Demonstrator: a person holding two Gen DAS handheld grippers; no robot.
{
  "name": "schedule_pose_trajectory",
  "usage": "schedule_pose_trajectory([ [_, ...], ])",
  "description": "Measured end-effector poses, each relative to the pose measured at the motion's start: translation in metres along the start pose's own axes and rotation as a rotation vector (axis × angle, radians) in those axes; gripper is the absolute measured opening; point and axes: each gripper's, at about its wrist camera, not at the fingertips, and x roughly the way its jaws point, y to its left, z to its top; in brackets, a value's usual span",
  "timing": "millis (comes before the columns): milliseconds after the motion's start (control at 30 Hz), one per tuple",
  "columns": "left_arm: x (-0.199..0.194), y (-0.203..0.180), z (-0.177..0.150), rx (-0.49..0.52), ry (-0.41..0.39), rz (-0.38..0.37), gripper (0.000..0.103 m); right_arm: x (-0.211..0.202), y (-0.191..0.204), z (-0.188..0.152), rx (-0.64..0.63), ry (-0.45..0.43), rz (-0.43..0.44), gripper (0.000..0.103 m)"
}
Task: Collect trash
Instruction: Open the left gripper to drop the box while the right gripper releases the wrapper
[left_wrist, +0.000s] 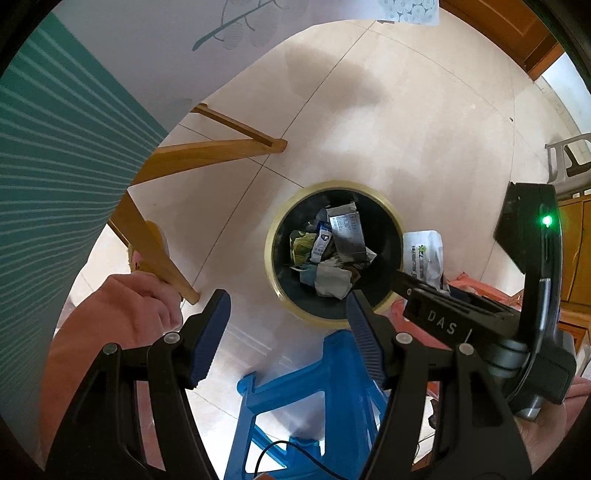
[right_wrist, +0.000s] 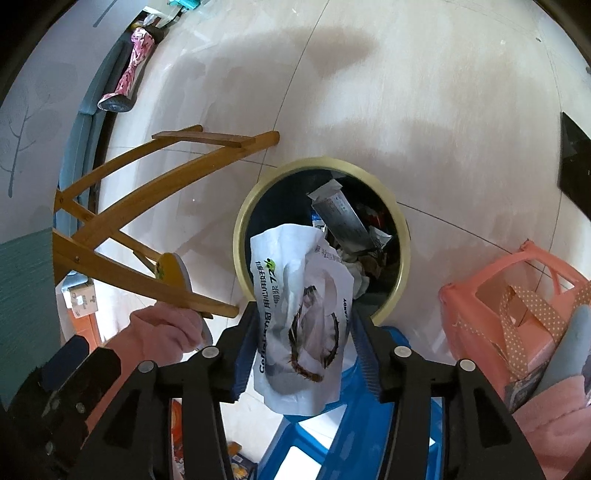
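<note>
A black trash bin with a yellow rim (left_wrist: 271, 258) (right_wrist: 240, 229) stands on the tiled floor below, and crumpled wrappers and paper (left_wrist: 332, 251) lie inside it. My left gripper (left_wrist: 288, 328) hangs above the bin's near edge, open, with nothing between its blue pads. A white printed plastic bag (right_wrist: 291, 280) (left_wrist: 423, 254) hangs between the jaws of my right gripper (right_wrist: 301, 332) over the bin's near rim. Those jaws stand apart. The bag lies against the left pad, and a small gap shows at the right pad.
A blue plastic stool (left_wrist: 295, 391) (right_wrist: 369, 424) stands just under both grippers. Wooden frame legs (left_wrist: 207, 151) (right_wrist: 166, 177) spread to the left of the bin. A pink basket (right_wrist: 498, 295) sits at the right. A hand in a pink sleeve (left_wrist: 140, 302) is at the lower left.
</note>
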Motion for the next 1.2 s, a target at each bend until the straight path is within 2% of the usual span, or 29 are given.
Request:
schedule_pose_trajectory([
  [67,-0.002,0.001,-0.001,-0.002,-0.001,0.006,0.062,-0.002,0.0,0.001,0.005,-0.01,-0.001,0.063],
  [633,-0.01,0.004,-0.003,-0.006,-0.005,0.029,0.062,-0.009,0.01,0.0,-0.002,-0.026,0.047,0.076],
  [733,-0.012,0.005,-0.003,-0.005,-0.004,0.031,0.062,-0.01,0.011,0.002,0.004,-0.029,0.072,0.084],
  [1200,-0.015,0.008,-0.005,-0.007,-0.001,0.026,0.062,-0.016,0.018,-0.001,-0.004,-0.031,0.084,0.089],
])
